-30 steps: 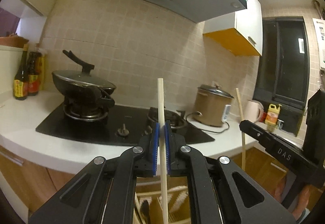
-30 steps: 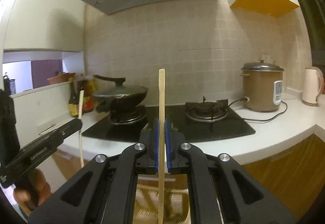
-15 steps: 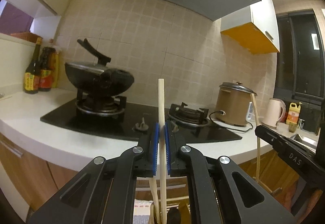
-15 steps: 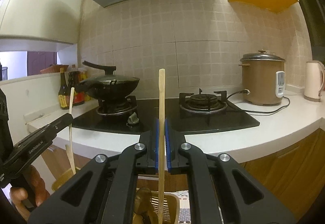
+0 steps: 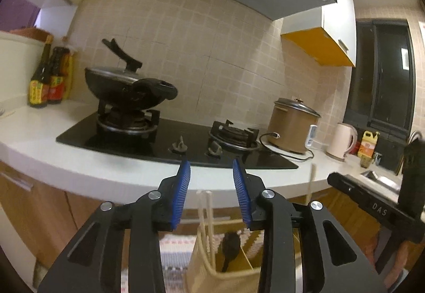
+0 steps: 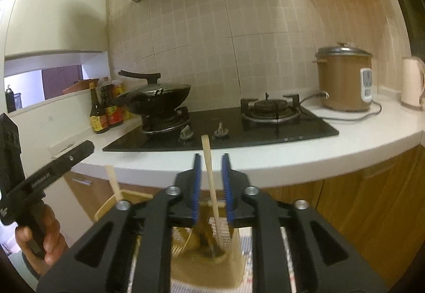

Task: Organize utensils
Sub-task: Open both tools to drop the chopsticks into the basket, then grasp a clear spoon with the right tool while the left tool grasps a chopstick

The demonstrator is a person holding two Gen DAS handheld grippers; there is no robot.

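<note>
Both grippers hang over the beige utensil holder [image 5: 228, 274] at the bottom of each view, below the edge of the white countertop [image 5: 53, 139]. The left gripper [image 5: 211, 190] stands spread wide with nothing between its blue pads [image 5: 183, 192], and in the gap, lower centre of its frame, two pale chopsticks [image 5: 205, 216] stand in the holder, leaning a little, beside what looks like a dark spoon [image 5: 230, 242]. The right gripper [image 6: 211, 188] is parted more narrowly, and a single wooden chopstick [image 6: 209, 176] rises between its pads [image 6: 196, 186], tilted, its lower end down in the holder; I can't make out contact with either pad, so I'd call it loose. Another chopstick [image 6: 113, 182] pokes up at the lower left of the right view, under the other tool. These sticks look light, thin and rigid; smooth wood, so liable to slide or pivot in a pinch, I'd judge. Best taken around the middle of the exposed shaft, square across the ribbed pads, not at the very tip, where it would swing. The holder seems light plastic with slotted walls and could tip if a stick drags on its rim. Up on the hob [image 6: 239, 131] the lidded wok [image 6: 159, 99] sits well clear.
</note>
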